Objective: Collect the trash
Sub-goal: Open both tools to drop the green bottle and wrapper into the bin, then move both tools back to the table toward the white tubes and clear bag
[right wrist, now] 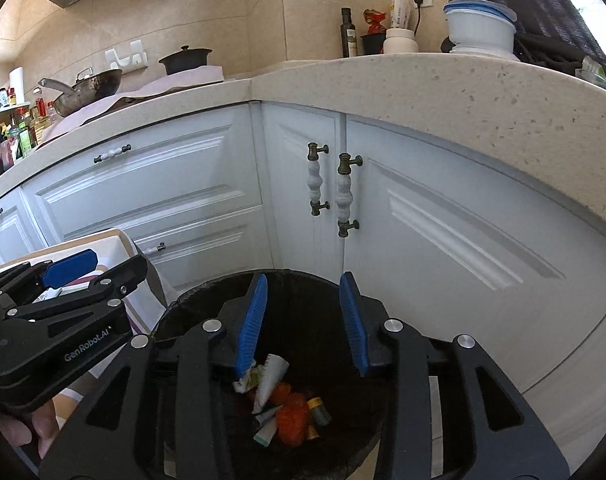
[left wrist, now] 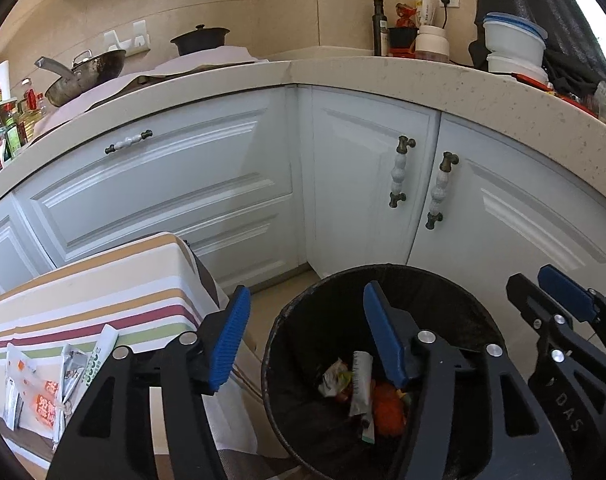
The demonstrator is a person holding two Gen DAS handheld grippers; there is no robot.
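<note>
A black round trash bin (left wrist: 271,344) stands on the floor by the white cabinets. Inside lie a white tube (left wrist: 362,380), a crumpled wrapper (left wrist: 334,374) and orange scraps (left wrist: 389,408). My left gripper (left wrist: 307,336) hangs open over the bin's left rim with nothing between its blue pads. My right gripper (right wrist: 303,320) is open above the bin (right wrist: 175,304), also with nothing between its pads; below it lie the tube (right wrist: 271,376), the orange scraps (right wrist: 291,416) and a small cylinder (right wrist: 318,411). Each wrist view shows the other gripper: the right gripper (left wrist: 535,284) and the left gripper (right wrist: 119,262).
A table with a striped cloth (left wrist: 103,288) stands left of the bin, with several wrappers (left wrist: 43,388) lying on it. White cabinet doors (left wrist: 363,184) and a speckled counter (left wrist: 423,80) with pots and bottles rise behind. A hand (right wrist: 35,428) holds the left gripper.
</note>
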